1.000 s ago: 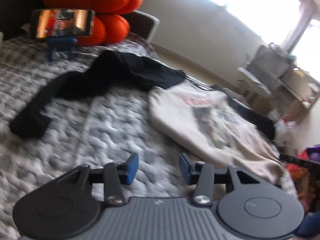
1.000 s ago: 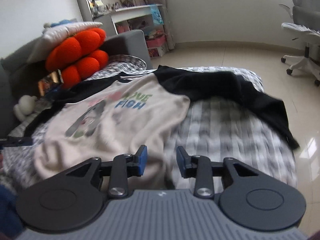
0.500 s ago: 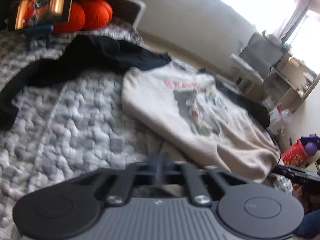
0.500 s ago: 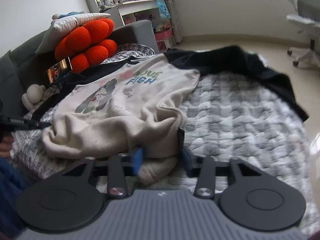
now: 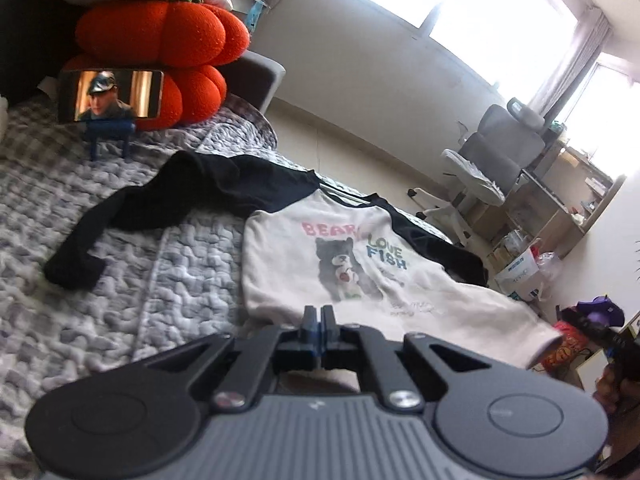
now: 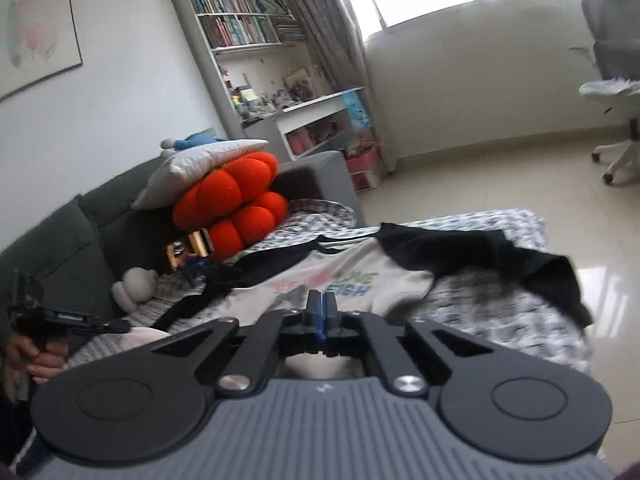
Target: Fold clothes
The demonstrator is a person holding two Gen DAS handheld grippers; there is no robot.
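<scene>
The raglan sweatshirt [image 5: 360, 264], cream-bodied with black sleeves and a bear print, lies face up on the quilted bed cover [image 5: 120, 280], its sleeves thrown out to either side, a layout that suits folding from the hem. Both the left tongs [image 5: 319, 320] and the right tongs [image 6: 321, 312] are clenched tight, apparently each pinching a corner of the cream hem, whose cloth shows just beneath their tips. The sweatshirt's body stretches away ahead of both tongs, towards the orange cushions [image 5: 160, 60].
</scene>
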